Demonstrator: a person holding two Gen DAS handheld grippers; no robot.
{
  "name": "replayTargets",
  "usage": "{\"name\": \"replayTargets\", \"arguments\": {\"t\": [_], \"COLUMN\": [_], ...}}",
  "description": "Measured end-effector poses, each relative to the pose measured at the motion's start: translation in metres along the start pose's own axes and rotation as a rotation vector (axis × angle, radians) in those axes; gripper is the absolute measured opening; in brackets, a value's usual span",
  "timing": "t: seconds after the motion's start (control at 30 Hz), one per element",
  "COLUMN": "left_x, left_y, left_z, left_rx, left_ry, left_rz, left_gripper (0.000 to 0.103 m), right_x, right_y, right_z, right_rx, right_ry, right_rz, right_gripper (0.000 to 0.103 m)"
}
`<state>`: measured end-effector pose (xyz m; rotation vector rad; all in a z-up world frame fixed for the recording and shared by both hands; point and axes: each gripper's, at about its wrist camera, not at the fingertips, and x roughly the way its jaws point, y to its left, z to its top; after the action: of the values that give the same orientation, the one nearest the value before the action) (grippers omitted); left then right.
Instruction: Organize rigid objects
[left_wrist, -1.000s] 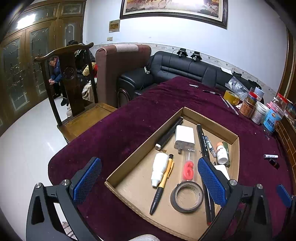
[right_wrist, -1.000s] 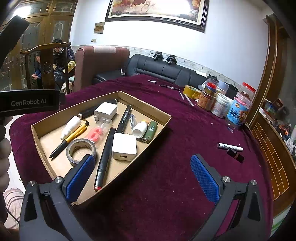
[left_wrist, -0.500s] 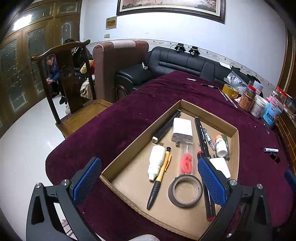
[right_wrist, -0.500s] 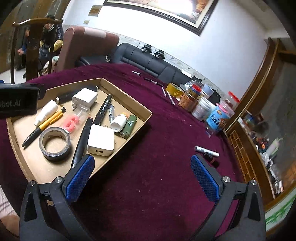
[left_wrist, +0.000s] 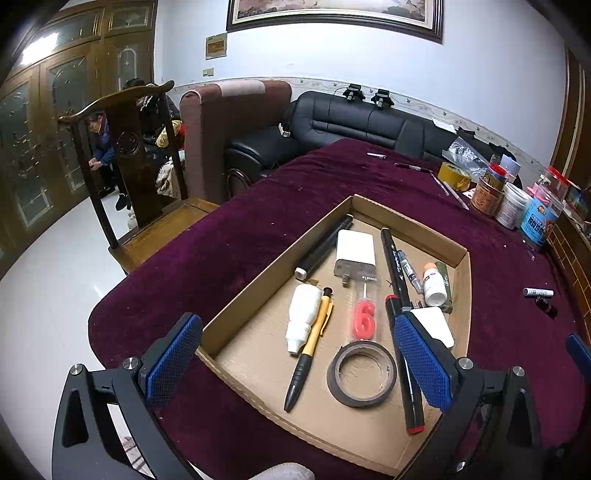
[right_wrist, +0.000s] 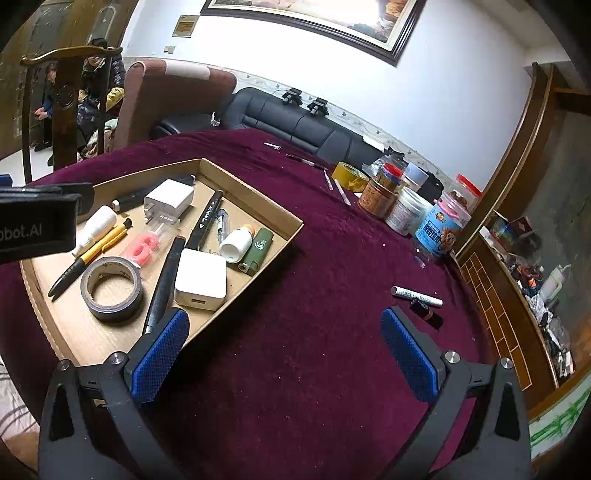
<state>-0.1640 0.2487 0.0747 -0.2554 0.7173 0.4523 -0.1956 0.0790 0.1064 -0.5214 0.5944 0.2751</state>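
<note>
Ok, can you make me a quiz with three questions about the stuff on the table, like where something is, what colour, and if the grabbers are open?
1. Where is the roll of tape?
A. inside the cardboard tray
B. on the sofa
C. on the chair

2. What colour is the cloth on the table?
A. green
B. dark purple-red
C. white

3. How are the right gripper and the left gripper?
A. both shut
B. one holds a pen
C. both open and empty

Answers:
1 A, the roll lies flat on the tray floor near the yellow pen.
2 B, the cloth shows dark purple-red in both views.
3 C, each pair of blue pads stands wide apart with nothing between.
</note>
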Motion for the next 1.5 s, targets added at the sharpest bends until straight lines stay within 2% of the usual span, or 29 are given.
{"name": "replayTargets", "arguments": {"t": [1.5], "left_x": [0.0066], "left_y": [-0.0063], "left_z": [-0.0052], "left_rx": [-0.002], "left_ry": [0.048], "left_rz": [-0.010], "left_gripper": [0.102], "right_x": [0.0070], "right_y": [-0.0034], "right_z": [-0.0055], "right_rx": [0.035], "right_ry": [0.018], "right_rz": [0.053], "right_gripper": [0.103]}}
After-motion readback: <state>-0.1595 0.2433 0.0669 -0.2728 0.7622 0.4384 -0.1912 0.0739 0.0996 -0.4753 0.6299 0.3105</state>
